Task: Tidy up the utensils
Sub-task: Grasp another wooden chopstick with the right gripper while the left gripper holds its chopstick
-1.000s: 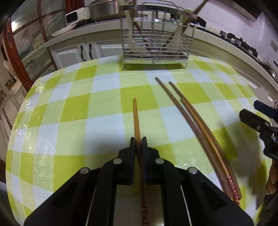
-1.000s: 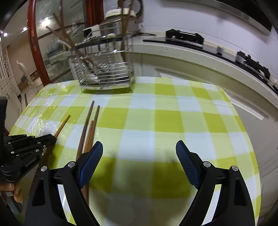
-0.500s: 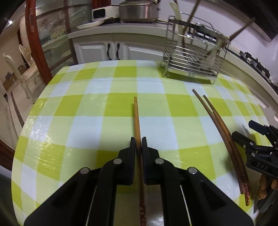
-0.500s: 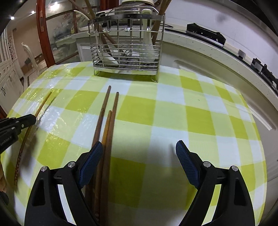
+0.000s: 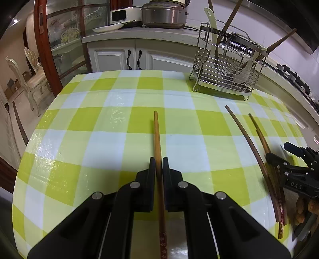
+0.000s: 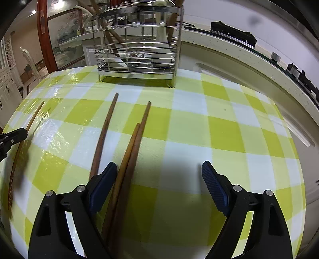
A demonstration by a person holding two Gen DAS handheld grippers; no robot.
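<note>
Four chopsticks (image 6: 103, 131), one rack (image 6: 137, 45)

This is a home kitchen opening onto a dining room. A tabletop (image 5: 123, 119) under a green-and-white checked cloth carries a wire utensil rack (image 5: 225, 73) at its far edge, with wooden handles and a pale ladle standing in it. Beyond runs a stone counter (image 5: 139, 33) over white cupboard doors (image 5: 111, 59), holding a metal cooker pot (image 5: 163, 14) and a white plate (image 5: 107, 28). A gas hob (image 6: 233, 32) sits along the counter to the right. Left, a red-framed glass cabinet (image 5: 65, 31) shows crockery, beside a carved dining chair (image 5: 26, 73)
</note>
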